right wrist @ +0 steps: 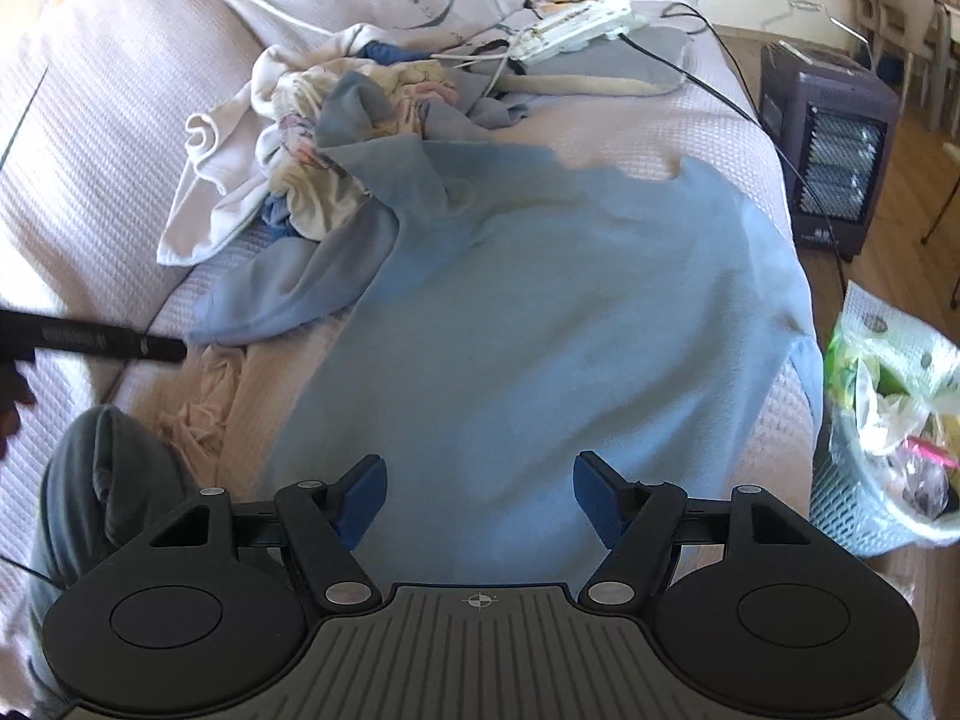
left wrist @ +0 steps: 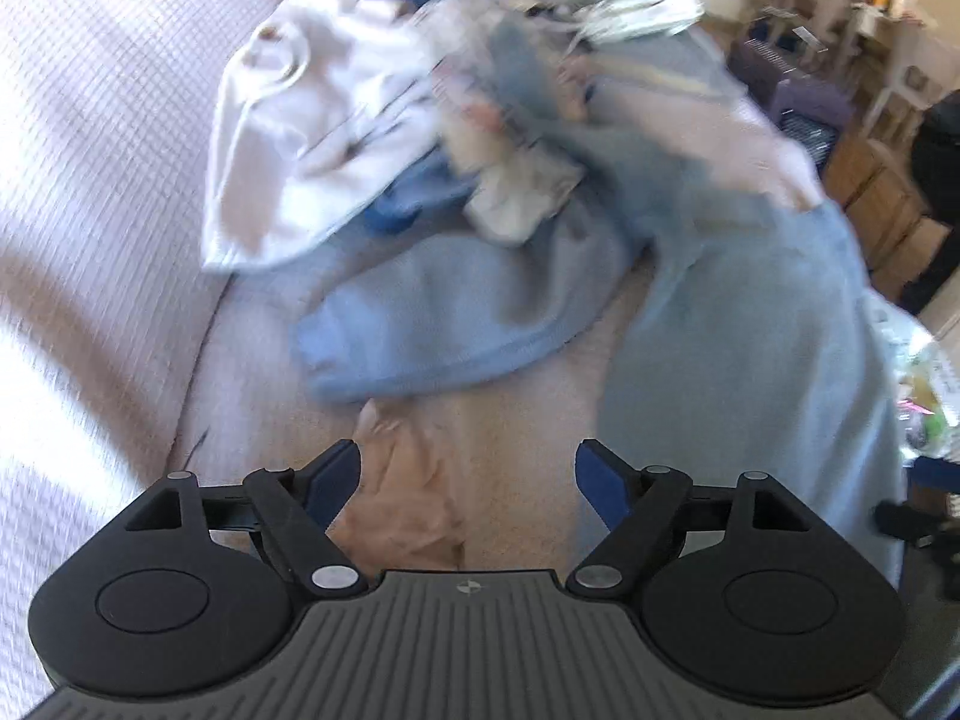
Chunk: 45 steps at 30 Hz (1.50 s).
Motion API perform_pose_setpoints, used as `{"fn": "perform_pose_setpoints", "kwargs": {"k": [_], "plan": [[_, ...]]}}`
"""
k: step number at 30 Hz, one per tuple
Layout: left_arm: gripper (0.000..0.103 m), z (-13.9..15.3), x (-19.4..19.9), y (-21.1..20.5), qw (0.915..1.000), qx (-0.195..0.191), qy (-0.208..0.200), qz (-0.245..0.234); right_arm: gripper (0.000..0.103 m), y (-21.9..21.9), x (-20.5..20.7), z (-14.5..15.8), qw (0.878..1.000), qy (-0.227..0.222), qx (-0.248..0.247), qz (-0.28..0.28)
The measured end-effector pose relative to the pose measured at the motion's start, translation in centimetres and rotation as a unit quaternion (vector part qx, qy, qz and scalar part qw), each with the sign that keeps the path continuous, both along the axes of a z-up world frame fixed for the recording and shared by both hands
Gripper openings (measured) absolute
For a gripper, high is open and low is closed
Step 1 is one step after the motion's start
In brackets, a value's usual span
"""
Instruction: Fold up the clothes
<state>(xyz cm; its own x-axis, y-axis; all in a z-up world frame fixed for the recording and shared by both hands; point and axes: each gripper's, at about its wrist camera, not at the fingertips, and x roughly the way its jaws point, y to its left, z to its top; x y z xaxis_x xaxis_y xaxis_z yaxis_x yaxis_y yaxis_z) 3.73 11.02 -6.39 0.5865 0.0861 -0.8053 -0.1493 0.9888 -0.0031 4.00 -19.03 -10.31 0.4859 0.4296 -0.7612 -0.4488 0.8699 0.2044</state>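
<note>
Blue fleece garment [left wrist: 750, 360] lies spread on the white bedcover [left wrist: 90, 180] ahead of your left gripper [left wrist: 468, 474], whose jaws stand apart over a peach cloth [left wrist: 408, 498], gripping nothing. From the right wrist, your right gripper [right wrist: 477, 492] hovers agape above the same garment, empty, a laundry pile [right wrist: 288, 168] beyond.

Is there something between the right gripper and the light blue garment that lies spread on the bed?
Nothing visible. The right gripper has open, empty jaws directly over the light blue garment, with no object between. The heap of other clothes lies farther back on the bed, covering only the garment's far sleeve.
</note>
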Motion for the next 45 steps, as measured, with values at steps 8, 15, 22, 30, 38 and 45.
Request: {"fn": "perform_pose_setpoints", "kwargs": {"k": [8, 15, 22, 30, 38, 45], "plan": [[0.074, 2.5, 4.5, 1.6, 0.9958, -0.047, -0.076, 0.02, 0.071, 1.0, 0.0, -0.9, 1.0, 0.017, 0.01, 0.021], [0.054, 2.7, 12.5, -0.2, 0.9918, -0.057, -0.115, -0.002, 0.071, 1.5, 0.1, -1.5, 0.999, 0.032, 0.008, 0.012], [0.044, -0.8, 18.2, 0.2, 0.9964, -0.053, -0.063, 0.024, 0.071, 0.7, 0.8, -1.9, 0.999, 0.039, -0.005, -0.015], [0.018, -1.8, 19.3, 0.7, 0.9972, -0.035, -0.057, 0.035, 0.071, -0.3, 2.7, -2.6, 0.997, 0.066, -0.015, -0.031], [0.003, 1.2, 16.5, -2.2, 0.9904, 0.013, -0.137, -0.017, 0.071, -1.2, 2.5, -1.1, 0.999, 0.034, -0.013, -0.035], [0.003, 5.5, 12.7, -7.0, 0.9714, 0.029, -0.202, -0.121, 0.071, -1.0, 0.8, -1.2, 0.999, 0.044, -0.004, -0.027]]}}
